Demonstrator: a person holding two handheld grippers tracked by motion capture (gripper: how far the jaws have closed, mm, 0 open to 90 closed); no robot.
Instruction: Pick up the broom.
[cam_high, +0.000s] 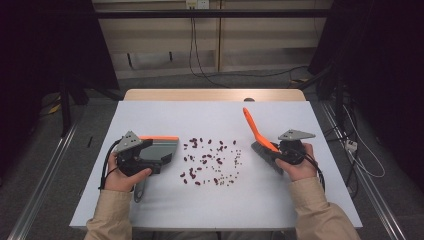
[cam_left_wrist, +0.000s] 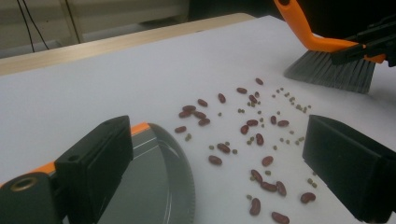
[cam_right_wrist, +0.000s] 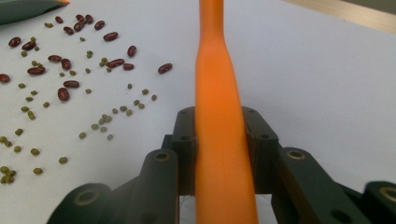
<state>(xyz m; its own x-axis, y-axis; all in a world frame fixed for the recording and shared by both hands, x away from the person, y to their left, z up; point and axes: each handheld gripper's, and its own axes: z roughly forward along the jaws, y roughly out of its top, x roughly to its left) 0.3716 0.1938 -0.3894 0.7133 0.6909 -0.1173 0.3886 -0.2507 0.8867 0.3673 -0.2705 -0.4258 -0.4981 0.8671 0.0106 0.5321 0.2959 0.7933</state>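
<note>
Red beans (cam_high: 202, 159) and small green beans (cam_high: 231, 170) lie scattered on the middle of the white table (cam_high: 165, 112). A grey dustpan (cam_high: 164, 146) with an orange rim lies flat to their left, its handle pointing toward the person. My left gripper (cam_high: 152, 164) hovers over the pan; in the left gripper view it (cam_left_wrist: 217, 133) stands open, with the dustpan (cam_left_wrist: 144, 186) under one jaw and the beans (cam_left_wrist: 252, 128) ahead. My right gripper (cam_high: 278, 151) is shut on the orange handle of a brush (cam_high: 256, 129), whose grey bristles rest on the table right of the beans. The handle (cam_right_wrist: 217, 60) runs up between the jaws.
The white sheet covers a wooden table whose bare far edge (cam_high: 215, 94) shows. Dark frames and cables (cam_high: 200, 60) lie on the floor behind it, and metal rails (cam_high: 40, 180) run along both sides. White surface lies free in front of and behind the beans.
</note>
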